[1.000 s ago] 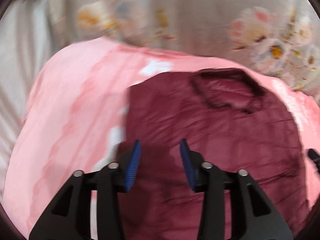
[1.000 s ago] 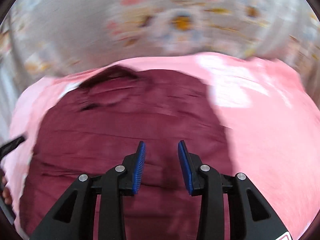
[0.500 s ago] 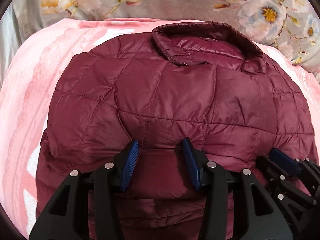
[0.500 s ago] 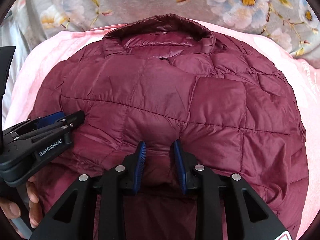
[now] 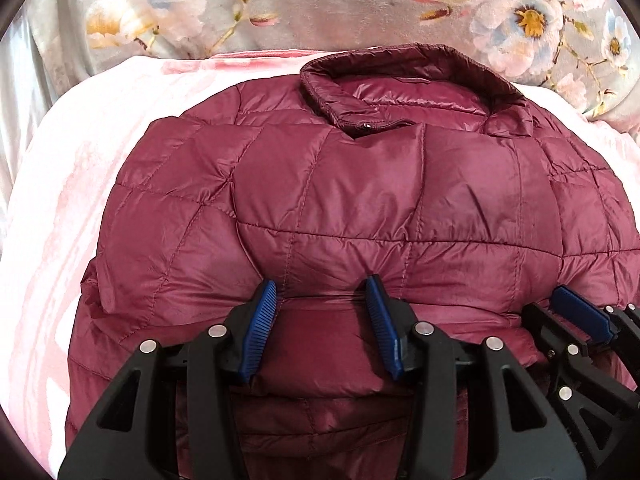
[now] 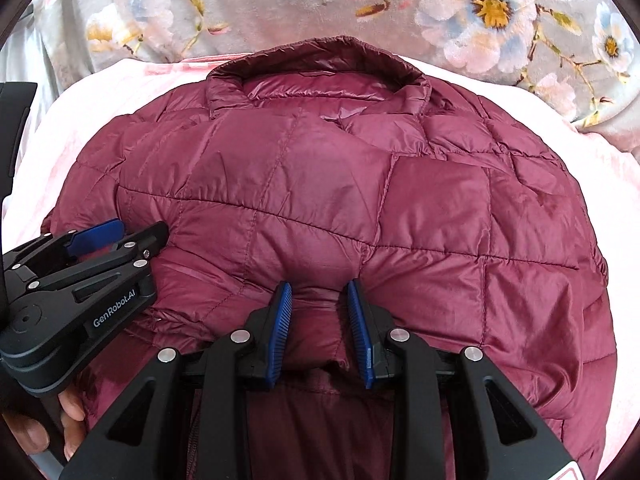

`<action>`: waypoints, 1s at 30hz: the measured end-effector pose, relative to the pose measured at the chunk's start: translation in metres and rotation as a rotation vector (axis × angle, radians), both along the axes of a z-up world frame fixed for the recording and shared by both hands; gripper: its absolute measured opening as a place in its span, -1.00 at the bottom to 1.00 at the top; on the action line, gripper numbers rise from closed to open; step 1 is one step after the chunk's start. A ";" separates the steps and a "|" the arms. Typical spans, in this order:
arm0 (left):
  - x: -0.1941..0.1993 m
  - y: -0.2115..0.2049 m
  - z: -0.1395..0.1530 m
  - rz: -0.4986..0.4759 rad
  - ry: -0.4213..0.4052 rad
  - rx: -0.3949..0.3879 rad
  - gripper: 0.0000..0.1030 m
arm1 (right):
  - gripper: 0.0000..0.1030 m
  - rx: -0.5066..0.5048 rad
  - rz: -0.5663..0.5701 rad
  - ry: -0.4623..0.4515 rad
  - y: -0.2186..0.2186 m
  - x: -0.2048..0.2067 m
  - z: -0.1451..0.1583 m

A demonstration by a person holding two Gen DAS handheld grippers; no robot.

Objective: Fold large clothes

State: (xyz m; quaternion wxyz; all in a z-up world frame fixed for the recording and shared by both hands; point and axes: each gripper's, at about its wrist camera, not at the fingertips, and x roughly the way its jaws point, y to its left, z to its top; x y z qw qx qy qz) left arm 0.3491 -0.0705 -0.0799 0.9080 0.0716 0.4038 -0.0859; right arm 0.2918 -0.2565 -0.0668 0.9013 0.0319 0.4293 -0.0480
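Nearest the left wrist camera, at six o'clock, the black two-finger left gripper with ribbed blue pads point(image 5: 322, 322) pinches a puffed fold of a maroon quilted down jacket point(image 5: 320, 184); the fabric bulges between its part-spread pads and puckers where they bite. At four o'clock in the same view, the matching right gripper point(image 5: 576, 312) enters side-on, just beside the left one. From the right wrist camera, that right gripper point(image 6: 318, 326) sits at six o'clock with its pads drawn closer together, squeezing a narrower ridge of the same folded edge. The left gripper appears there at nine o'clock, and part of the person's left hand point(image 6: 52, 428) shows at seven o'clock beneath it. Both tools grip the near edge side by side, probably so the padded layer can be carried evenly without sagging in the middle. Beyond the grippers, toward the centre, the jacket lies front up with its sides already appearing tucked in, so it forms a compact block. At twelve o'clock its stand-up collar point(image 5: 408, 76) with a small zip pull faces away. The jacket rests on a pale pink fleecy blanket point(image 5: 80, 184), which spreads from nine to three o'clock. Farthest off, a grey floral bedspread point(image 5: 320, 4) fills the top.
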 end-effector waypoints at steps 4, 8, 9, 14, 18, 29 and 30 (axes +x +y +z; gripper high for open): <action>0.000 -0.001 0.000 0.002 -0.003 0.011 -0.12 | -0.47 -0.012 -0.001 0.000 0.002 0.000 0.000; -0.001 -0.003 -0.001 0.003 -0.006 0.024 -0.12 | -0.46 -0.016 -0.001 -0.001 0.003 0.001 0.000; 0.000 -0.003 -0.001 0.003 -0.007 0.027 -0.12 | -0.46 -0.018 -0.001 -0.001 0.003 0.001 0.000; -0.001 -0.004 -0.001 0.005 -0.009 0.035 -0.12 | -0.46 -0.020 -0.002 -0.001 0.003 0.001 -0.001; -0.001 -0.006 -0.001 0.007 -0.012 0.046 -0.11 | -0.46 -0.014 -0.002 -0.002 0.002 0.001 -0.001; 0.002 0.008 0.005 -0.026 0.024 -0.068 0.09 | -0.21 0.094 0.031 -0.004 -0.008 0.002 0.004; 0.003 0.011 0.008 -0.041 0.044 -0.091 0.12 | -0.20 0.156 0.052 0.003 -0.016 0.003 0.008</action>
